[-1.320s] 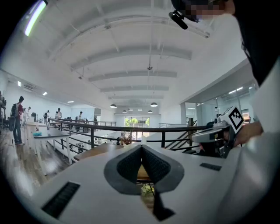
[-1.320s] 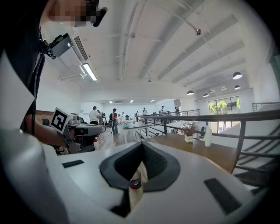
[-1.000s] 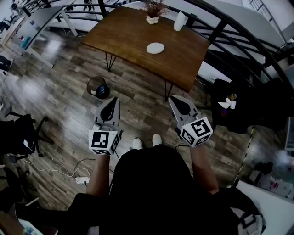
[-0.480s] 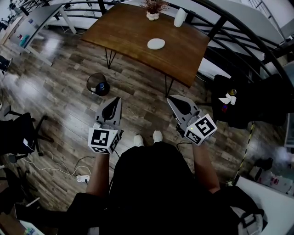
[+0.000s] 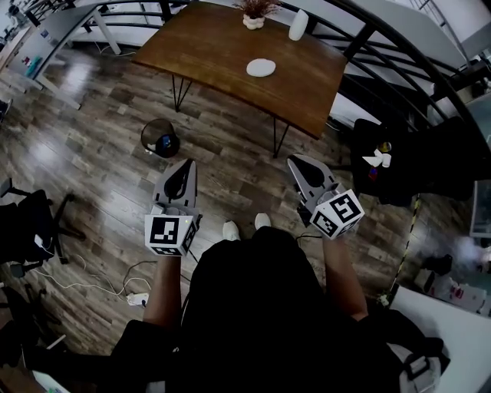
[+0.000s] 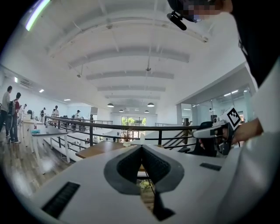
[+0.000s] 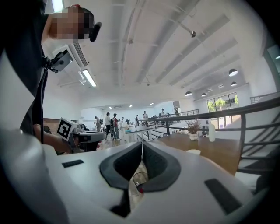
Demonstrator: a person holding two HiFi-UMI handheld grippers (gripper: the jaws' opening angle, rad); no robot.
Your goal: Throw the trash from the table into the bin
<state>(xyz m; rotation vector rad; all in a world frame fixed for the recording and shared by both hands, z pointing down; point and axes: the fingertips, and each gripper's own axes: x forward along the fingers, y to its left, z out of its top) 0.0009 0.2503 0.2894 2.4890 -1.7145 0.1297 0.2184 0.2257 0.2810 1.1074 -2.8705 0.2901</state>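
Seeing white crumpled trash [image 5: 261, 67] lying mid-bench [image 5: 207, 42], nearer than a potted plant [image 5: 253, 11] and white cylinder [image 5: 298, 25] at the far edge. Noting the bin [image 5: 160, 138] standing on the floor [image 5: 92, 153] off the bench's left corner. Holding left claw [image 5: 187, 167] and right claw [image 5: 295, 163] well short of the bench, both pinched fully together, gripping nothing.

From where I stand, the person wears a black top [image 5: 253, 307] and white shoes [image 5: 230, 230], seen low in the middle of the frame. The left tool [image 5: 189, 164] and right tool [image 5: 294, 160] are pale grey wedges with dark grey pads. Each carries a marker cube [image 5: 170, 234] printed with black-and-white squares. A small black head camera [image 6: 176, 20] sits at the top edge, and a thin black cable [image 7: 41, 100] runs down the chest.
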